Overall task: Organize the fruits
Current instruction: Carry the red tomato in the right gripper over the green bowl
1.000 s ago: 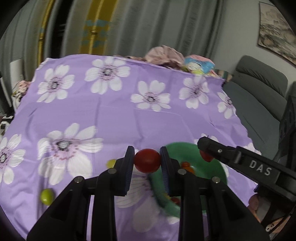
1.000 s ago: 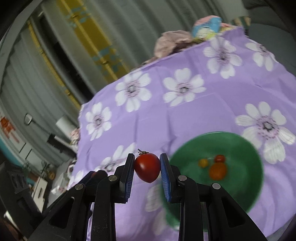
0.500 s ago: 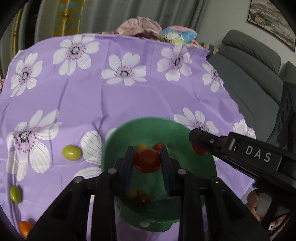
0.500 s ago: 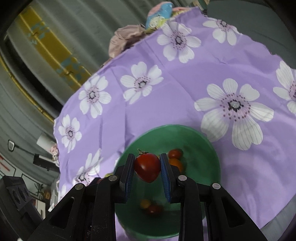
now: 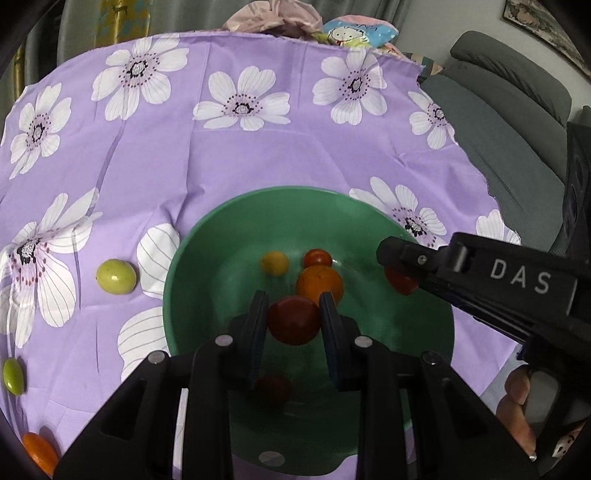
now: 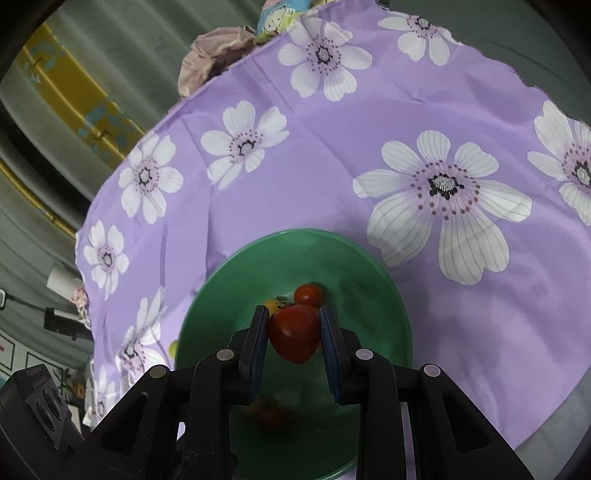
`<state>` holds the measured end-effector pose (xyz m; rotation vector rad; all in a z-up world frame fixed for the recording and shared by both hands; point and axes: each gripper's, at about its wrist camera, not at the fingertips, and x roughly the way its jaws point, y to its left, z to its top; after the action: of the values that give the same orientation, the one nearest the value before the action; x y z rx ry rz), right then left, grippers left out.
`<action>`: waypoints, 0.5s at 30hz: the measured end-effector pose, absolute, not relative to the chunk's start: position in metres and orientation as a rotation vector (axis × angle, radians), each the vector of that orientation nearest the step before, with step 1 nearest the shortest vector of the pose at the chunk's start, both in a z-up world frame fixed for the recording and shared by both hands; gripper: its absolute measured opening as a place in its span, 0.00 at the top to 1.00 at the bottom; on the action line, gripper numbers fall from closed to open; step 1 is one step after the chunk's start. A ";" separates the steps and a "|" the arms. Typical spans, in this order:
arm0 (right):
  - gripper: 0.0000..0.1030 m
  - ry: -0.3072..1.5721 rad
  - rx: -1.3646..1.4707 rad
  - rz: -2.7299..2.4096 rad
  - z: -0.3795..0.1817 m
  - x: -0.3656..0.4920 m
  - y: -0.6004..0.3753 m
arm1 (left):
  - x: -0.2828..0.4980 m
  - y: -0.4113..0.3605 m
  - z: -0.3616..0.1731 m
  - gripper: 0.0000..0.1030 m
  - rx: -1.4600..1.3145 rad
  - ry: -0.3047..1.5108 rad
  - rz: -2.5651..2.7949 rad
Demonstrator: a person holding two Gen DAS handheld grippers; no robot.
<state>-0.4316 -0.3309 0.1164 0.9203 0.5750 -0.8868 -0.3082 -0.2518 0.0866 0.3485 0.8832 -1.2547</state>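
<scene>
A green bowl (image 5: 229,236) stands on the purple flowered cloth; it also shows in the right wrist view (image 6: 373,295). It holds a yellow tomato (image 5: 274,263), a small red one (image 5: 317,258), an orange one (image 5: 320,283) and a dark red one (image 5: 274,387). My left gripper (image 5: 293,320) is shut on a red tomato (image 5: 293,319) above the bowl. My right gripper (image 6: 294,334) is shut on a red tomato (image 6: 294,334) over the bowl, and also shows from the side in the left wrist view (image 5: 399,269).
On the cloth left of the bowl lie a green fruit (image 5: 116,276), a second green one (image 5: 13,376) and an orange one (image 5: 38,452). A grey sofa (image 5: 509,122) stands to the right. Bundled fabric (image 5: 273,14) lies at the table's far edge.
Both grippers have moved forward and down over the green bowl, each still holding its red tomato. The bowl now fills more of both views.
</scene>
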 end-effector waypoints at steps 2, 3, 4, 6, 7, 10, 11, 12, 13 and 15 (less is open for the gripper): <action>0.71 0.591 0.917 -0.888 0.114 -0.429 -0.331 | -0.307 -0.252 0.083 0.73 0.353 0.896 -1.248; 0.71 0.599 0.913 -0.890 0.114 -0.429 -0.331 | -0.307 -0.253 0.082 0.73 0.356 0.898 -1.247; 0.71 0.606 0.908 -0.893 0.114 -0.427 -0.331 | -0.308 -0.253 0.082 0.73 0.359 0.901 -1.246; 0.71 0.618 0.903 -0.898 0.113 -0.426 -0.331 | -0.307 -0.254 0.080 0.73 0.363 0.904 -1.244; 0.71 0.623 0.901 -0.901 0.112 -0.426 -0.331 | -0.308 -0.255 0.080 0.73 0.364 0.906 -1.242; 0.71 0.640 0.896 -0.914 0.111 -0.424 -0.333 | -0.307 -0.255 0.078 0.73 0.365 0.913 -1.236; 0.71 0.646 0.894 -0.920 0.110 -0.424 -0.333 | -0.307 -0.256 0.077 0.73 0.368 0.917 -1.232; 0.71 0.651 0.892 -0.923 0.110 -0.424 -0.333 | -0.307 -0.256 0.076 0.73 0.369 0.919 -1.230; 0.71 0.655 0.891 -0.926 0.109 -0.424 -0.333 | -0.307 -0.256 0.075 0.73 0.369 0.922 -1.231; 0.71 0.661 0.890 -0.929 0.108 -0.423 -0.333 | -0.306 -0.257 0.074 0.73 0.369 0.930 -1.232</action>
<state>-0.4233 -0.3334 0.1083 0.8901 0.6613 -0.9287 -0.3056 -0.2569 0.0738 0.3687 0.9300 -1.2317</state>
